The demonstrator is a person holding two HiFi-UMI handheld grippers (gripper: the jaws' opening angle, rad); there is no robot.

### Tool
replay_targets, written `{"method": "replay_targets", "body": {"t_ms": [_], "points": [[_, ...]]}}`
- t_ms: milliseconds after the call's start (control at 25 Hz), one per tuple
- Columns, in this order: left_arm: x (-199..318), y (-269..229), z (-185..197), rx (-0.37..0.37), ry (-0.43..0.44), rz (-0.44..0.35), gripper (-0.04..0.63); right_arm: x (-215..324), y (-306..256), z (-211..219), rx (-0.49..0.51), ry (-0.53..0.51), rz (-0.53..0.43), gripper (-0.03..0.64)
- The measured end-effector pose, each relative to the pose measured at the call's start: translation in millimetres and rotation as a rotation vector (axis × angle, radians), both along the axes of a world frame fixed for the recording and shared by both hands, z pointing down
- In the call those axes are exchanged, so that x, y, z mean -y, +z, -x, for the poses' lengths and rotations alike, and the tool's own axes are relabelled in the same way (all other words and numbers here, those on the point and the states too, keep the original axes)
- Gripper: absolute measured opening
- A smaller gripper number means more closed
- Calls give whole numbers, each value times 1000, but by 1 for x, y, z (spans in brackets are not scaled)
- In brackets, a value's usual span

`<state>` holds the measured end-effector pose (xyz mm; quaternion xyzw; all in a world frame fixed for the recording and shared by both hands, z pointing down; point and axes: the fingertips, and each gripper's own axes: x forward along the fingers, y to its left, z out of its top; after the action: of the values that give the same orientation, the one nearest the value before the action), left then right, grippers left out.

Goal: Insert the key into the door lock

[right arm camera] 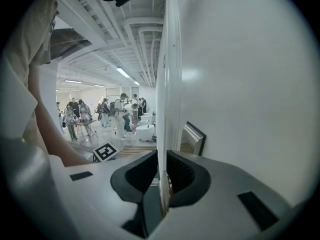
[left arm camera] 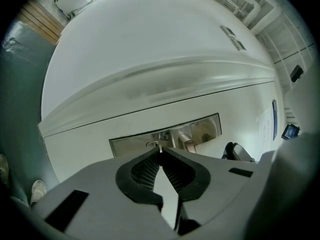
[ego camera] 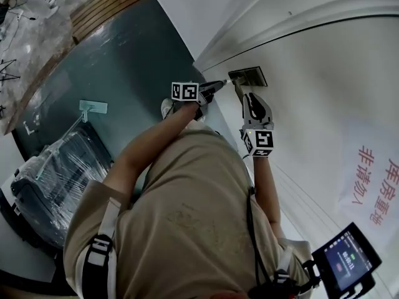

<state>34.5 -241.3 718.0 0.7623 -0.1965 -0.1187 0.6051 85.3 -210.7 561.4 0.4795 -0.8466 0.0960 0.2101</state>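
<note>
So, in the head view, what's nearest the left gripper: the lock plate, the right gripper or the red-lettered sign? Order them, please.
1. The lock plate: just right of the left gripper, whose jaws pinch the key.
2. The right gripper: just below the plate, jaws on the door edge.
3. The red-lettered sign: far off at lower right.

Below me the dark grey-green floor (ego camera: pixel 118 61) carries a plastic-wrapped black bundle (ego camera: pixel 59 173), a pale green flat piece (ego camera: pixel 93 106) and my white shoe (ego camera: pixel 166 108).
</note>
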Motion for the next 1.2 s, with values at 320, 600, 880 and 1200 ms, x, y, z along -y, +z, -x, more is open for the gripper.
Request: {"method": "replay_targets", "body": {"t_ms": [320,600,880,1200], "points": [[3,9,0,7,-26,42,34,-1,9,7,-7,-18,14,61],[3,11,-6,33,-47,56,34,-9,11,5,31,-60,10,63],[3,18,-2,10,-127,103,34,-14,5,5,61,-94,-11,63],[0,18,-5,-48,-181,117,34,-25,7,2,73,-131,-22,63]]}}
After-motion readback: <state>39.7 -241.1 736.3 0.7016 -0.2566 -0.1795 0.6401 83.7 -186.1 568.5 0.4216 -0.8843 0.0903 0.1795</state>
